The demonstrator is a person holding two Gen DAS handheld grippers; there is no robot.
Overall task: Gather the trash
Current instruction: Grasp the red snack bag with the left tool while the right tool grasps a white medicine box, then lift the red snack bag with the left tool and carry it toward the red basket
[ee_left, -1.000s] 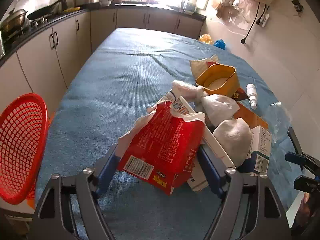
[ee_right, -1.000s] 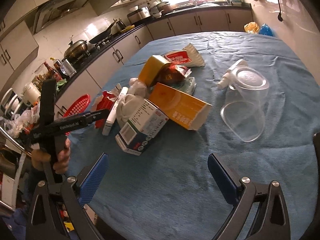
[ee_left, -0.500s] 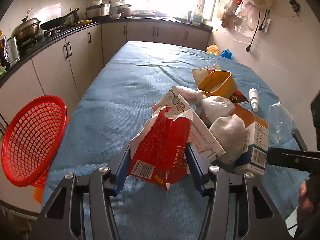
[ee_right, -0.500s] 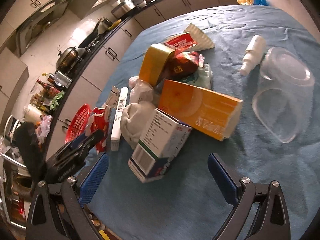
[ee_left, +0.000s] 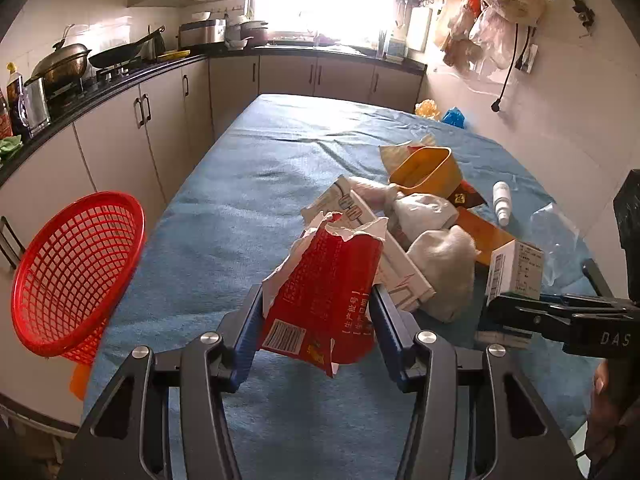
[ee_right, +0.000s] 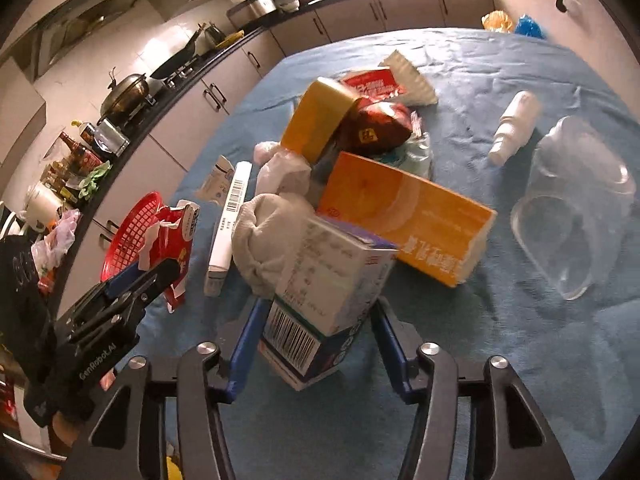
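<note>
My left gripper [ee_left: 318, 320] is shut on a torn red snack bag [ee_left: 328, 296] and holds it just above the blue cloth. The bag also shows in the right wrist view [ee_right: 172, 240]. My right gripper [ee_right: 316, 332] has closed around a white and blue carton [ee_right: 328, 296], its jaws against both sides. The carton also shows in the left wrist view [ee_left: 516, 272]. A red mesh basket [ee_left: 76, 272] stands off the table's left edge. The rest of the trash pile lies just beyond both grippers.
In the pile are an orange box [ee_right: 408, 216], a yellow tub [ee_left: 424, 172], a white cloth bundle [ee_right: 272, 236], a long white box [ee_right: 228, 224], a small white bottle [ee_right: 514, 126] and a clear plastic container [ee_right: 576, 208]. Kitchen cabinets [ee_left: 120, 136] run along the left.
My left gripper closed on the red bag and lifted it slightly. My right gripper moved forward to the white and blue carton and closed around it.
</note>
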